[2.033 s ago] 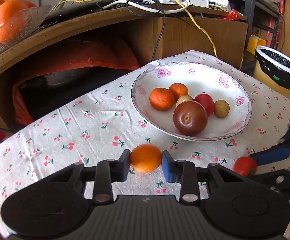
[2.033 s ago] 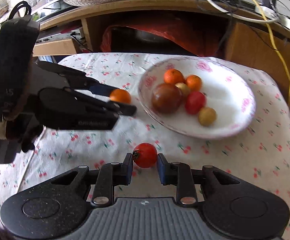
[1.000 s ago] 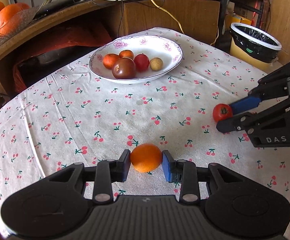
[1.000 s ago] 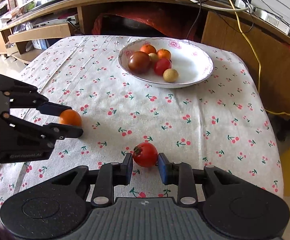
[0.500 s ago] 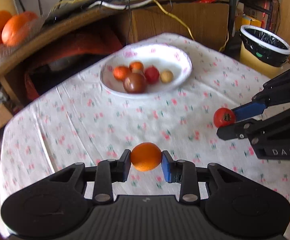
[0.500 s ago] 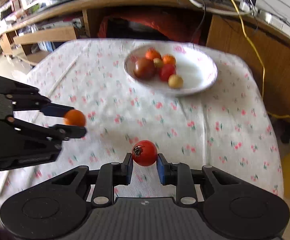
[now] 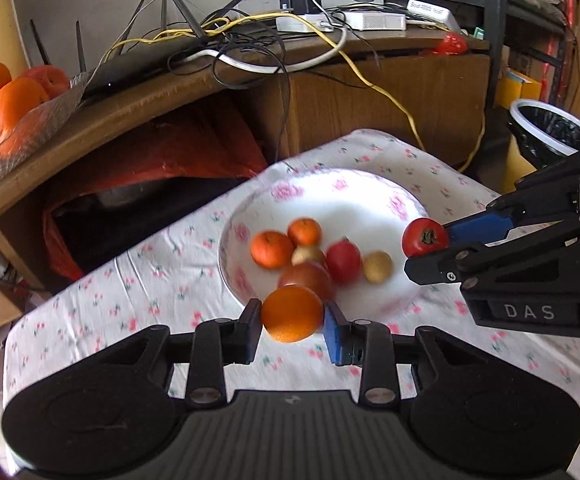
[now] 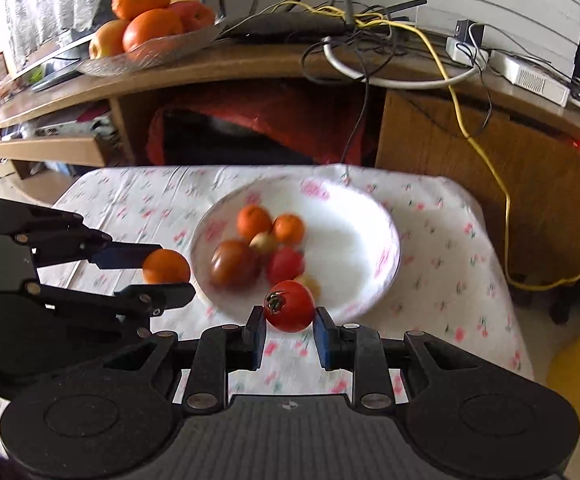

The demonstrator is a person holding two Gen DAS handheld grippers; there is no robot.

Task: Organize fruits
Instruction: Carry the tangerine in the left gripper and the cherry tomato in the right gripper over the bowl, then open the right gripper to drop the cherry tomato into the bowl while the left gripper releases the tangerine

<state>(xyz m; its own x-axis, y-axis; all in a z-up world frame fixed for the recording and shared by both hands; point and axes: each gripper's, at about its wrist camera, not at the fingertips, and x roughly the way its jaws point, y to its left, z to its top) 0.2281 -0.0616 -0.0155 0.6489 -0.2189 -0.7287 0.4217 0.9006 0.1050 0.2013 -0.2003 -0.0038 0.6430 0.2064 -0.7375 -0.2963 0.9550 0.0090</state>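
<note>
My left gripper (image 7: 292, 316) is shut on a small orange (image 7: 292, 313) and holds it above the near rim of the white flowered bowl (image 7: 374, 204). My right gripper (image 8: 289, 314) is shut on a red tomato (image 8: 290, 311), above the bowl's (image 8: 362, 220) near edge. The bowl holds several fruits: two small oranges (image 7: 272, 249), a dark plum (image 8: 234, 267), a red fruit (image 7: 343, 261) and a yellowish one (image 7: 377, 266). The right gripper with the tomato (image 7: 425, 237) shows at the right of the left wrist view. The left gripper with the orange (image 8: 166, 266) shows at the left of the right wrist view.
The table wears a white cherry-print cloth (image 8: 450, 248). Behind it is a wooden desk (image 8: 250, 68) with tangled cables (image 8: 370, 32) and a glass dish of large oranges (image 8: 146, 28). A bin with a black liner (image 7: 550, 136) stands at the right.
Both grippers have risen and moved forward toward the bowl, each still holding its fruit. The bowl now lies just beyond both sets of fingertips.
</note>
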